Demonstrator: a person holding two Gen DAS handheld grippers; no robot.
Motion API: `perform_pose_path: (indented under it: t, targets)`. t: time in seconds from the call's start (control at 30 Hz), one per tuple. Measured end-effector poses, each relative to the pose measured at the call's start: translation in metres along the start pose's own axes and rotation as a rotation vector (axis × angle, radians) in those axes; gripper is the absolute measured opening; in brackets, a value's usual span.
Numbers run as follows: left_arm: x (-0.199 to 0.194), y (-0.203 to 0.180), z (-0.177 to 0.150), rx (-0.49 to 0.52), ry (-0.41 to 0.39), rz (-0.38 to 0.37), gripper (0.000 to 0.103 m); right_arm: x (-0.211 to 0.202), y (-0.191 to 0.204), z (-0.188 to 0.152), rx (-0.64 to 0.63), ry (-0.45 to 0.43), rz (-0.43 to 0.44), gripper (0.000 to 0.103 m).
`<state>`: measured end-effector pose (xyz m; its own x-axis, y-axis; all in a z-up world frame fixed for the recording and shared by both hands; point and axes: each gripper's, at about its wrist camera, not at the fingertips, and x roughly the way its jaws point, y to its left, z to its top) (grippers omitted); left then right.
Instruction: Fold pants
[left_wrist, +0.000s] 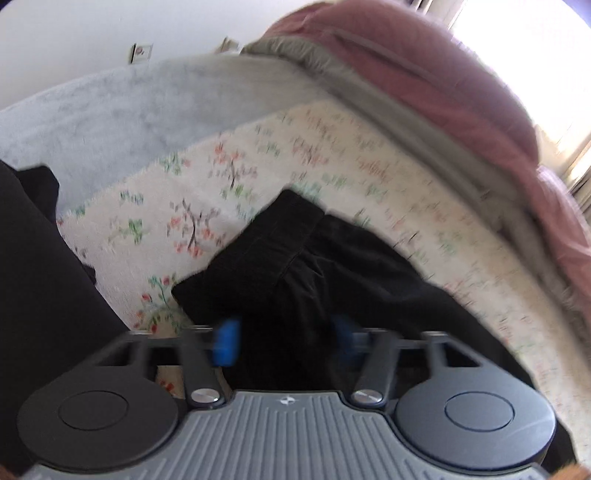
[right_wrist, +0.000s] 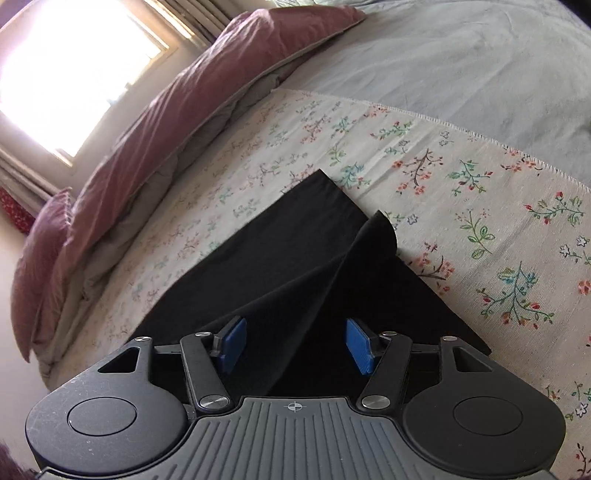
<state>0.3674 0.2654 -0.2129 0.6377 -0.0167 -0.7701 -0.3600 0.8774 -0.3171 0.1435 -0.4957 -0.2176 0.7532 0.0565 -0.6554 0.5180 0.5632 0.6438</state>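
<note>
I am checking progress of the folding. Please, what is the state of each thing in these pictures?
Black fabric pants: lying on the bed, partly folded, one layer raised in a ridge.
Left gripper: open, fabric between its blue pads; view blurred.
Right gripper: open, over the pants, gripping nothing.
White floral cloth: spread flat under the pants.
Pink pillows: resting along the bed edge.

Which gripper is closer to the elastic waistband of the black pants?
Left. The left gripper sits just below the waistband, jaws open. The right gripper faces the pants legs; no waistband is visible there.
</note>
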Motion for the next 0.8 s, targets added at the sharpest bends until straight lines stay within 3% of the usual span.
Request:
perform_pose_path:
  t: [0.07,0.1,0.13,0.17,0.2,0.33,0.43,0.53,0.63,0.73,0.8]
  targets:
    - [0.004,0.001,0.0,-0.02,0.006,0.012,0.019,0.013,0.001,-0.002,-0.004,0.002,-0.068,0.059]
    - [0.004,0.002,0.001,-0.028,0.001,0.009,0.017,0.019,-0.001,0.0,0.014,0.006,-0.077,0.05]
    - [0.001,0.002,0.003,-0.027,-0.01,0.008,0.016,0.024,-0.003,0.001,0.027,0.007,-0.068,0.04]
    - [-0.001,0.002,0.005,-0.018,-0.018,0.003,0.015,0.027,-0.004,0.004,0.027,0.005,-0.066,0.013]
    - [-0.005,0.002,0.007,-0.012,-0.023,-0.006,0.014,0.029,-0.004,0.007,0.023,0.003,-0.08,0.0]
    - [-0.026,0.014,0.011,-0.03,-0.052,-0.076,0.013,0.009,-0.011,0.017,0.07,-0.042,-0.012,0.0]
    - [-0.025,0.018,0.004,0.034,-0.003,-0.027,0.013,-0.022,-0.014,0.012,0.065,-0.081,0.046,0.0]
    - [-0.018,0.019,-0.011,0.088,0.044,0.02,0.014,-0.027,-0.029,-0.004,0.043,-0.035,0.007,0.0]
    - [-0.018,0.018,-0.014,0.117,0.037,0.029,0.015,-0.016,-0.05,-0.022,0.057,0.024,-0.045,0.0]
    - [-0.021,0.013,-0.013,0.158,0.045,0.06,0.022,-0.022,-0.051,-0.03,0.04,0.007,-0.034,0.0]
    - [-0.023,0.011,-0.014,0.189,0.042,0.094,0.034,-0.026,-0.043,-0.031,-0.016,-0.002,-0.049,0.0]
